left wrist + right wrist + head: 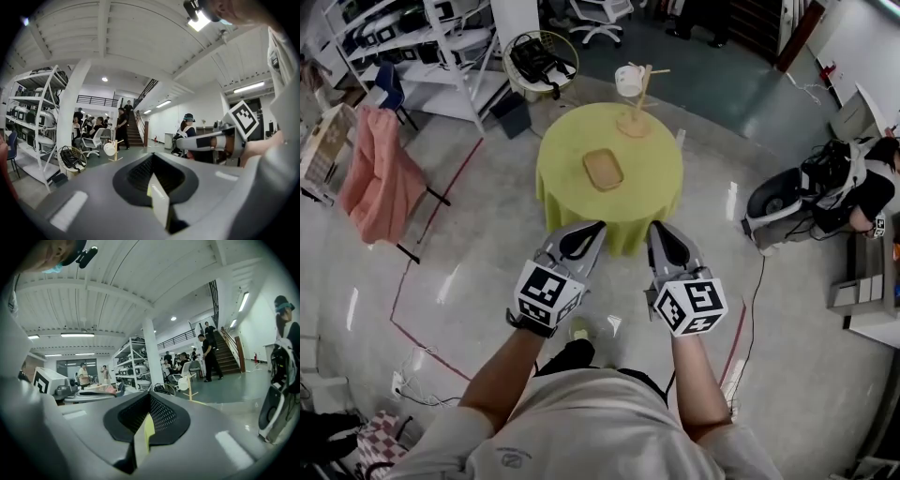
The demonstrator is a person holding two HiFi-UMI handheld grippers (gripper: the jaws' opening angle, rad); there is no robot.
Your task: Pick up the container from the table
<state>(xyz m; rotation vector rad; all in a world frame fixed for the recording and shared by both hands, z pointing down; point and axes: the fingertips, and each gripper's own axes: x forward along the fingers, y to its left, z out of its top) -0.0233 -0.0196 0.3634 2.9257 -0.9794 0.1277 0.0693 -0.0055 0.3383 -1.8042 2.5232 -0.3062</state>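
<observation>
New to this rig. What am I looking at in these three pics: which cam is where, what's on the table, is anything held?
There is no robot arm here. A person stands and holds a hand-held two-jaw gripper in each hand; the marker cubes are part of the grippers. The head view comes from a camera on the person's head, looking steeply down: the left gripper shows at left and the right gripper at right. The other two pictures come from wide-angle cameras riding on each gripper and looking along its jaws. Both pairs of jaws are together with nothing between them, so nothing is held. Ahead stands a round table under a yellow-green cloth. On it lie a shallow tan container and, at the far edge, a wooden stand. Both grippers are short of the table, and the container is untouched.
</observation>
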